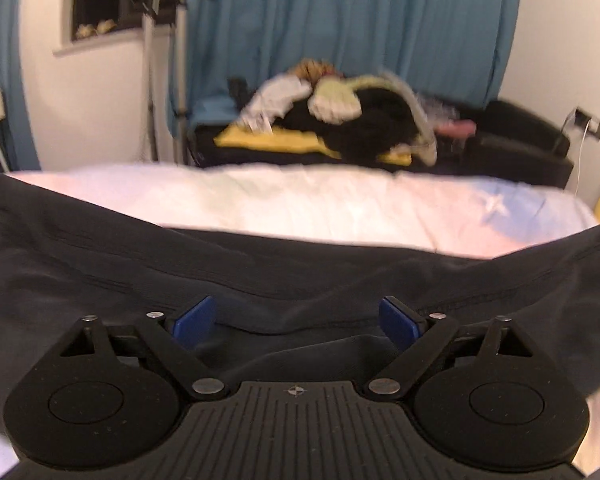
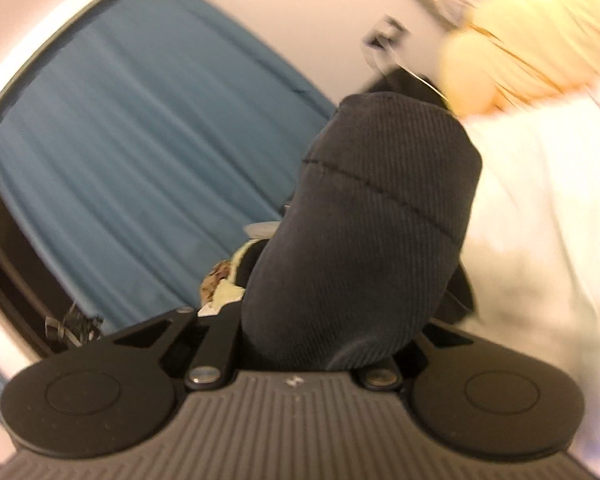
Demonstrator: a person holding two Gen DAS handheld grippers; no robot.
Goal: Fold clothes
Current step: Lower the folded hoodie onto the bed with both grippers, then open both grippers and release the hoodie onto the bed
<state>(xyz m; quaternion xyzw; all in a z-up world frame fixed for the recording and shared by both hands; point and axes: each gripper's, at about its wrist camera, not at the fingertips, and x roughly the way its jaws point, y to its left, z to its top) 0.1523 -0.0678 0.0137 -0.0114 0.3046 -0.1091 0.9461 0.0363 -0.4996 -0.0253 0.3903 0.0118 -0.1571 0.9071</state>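
Right hand-held gripper [image 2: 320,320] apparently clenches ribbed cuff [image 2: 380,208], fingertips hidden; left [image 1: 296,320] released.

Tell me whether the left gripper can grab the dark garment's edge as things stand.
Probably yes: the left gripper is open, the dark garment lies spread on the white bed right ahead, a fold between its fingers, nothing blocking.

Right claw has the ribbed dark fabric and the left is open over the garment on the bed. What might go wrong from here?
1. The right claw pinches a thick bunch of ribbed dark fabric; it may hold several layers, so the fold could come out lumpy.
2. The left claw is open over the dark garment; closing here may catch a wrinkle rather than the hem.
3. Both views are blurred, so aiming is uncertain.
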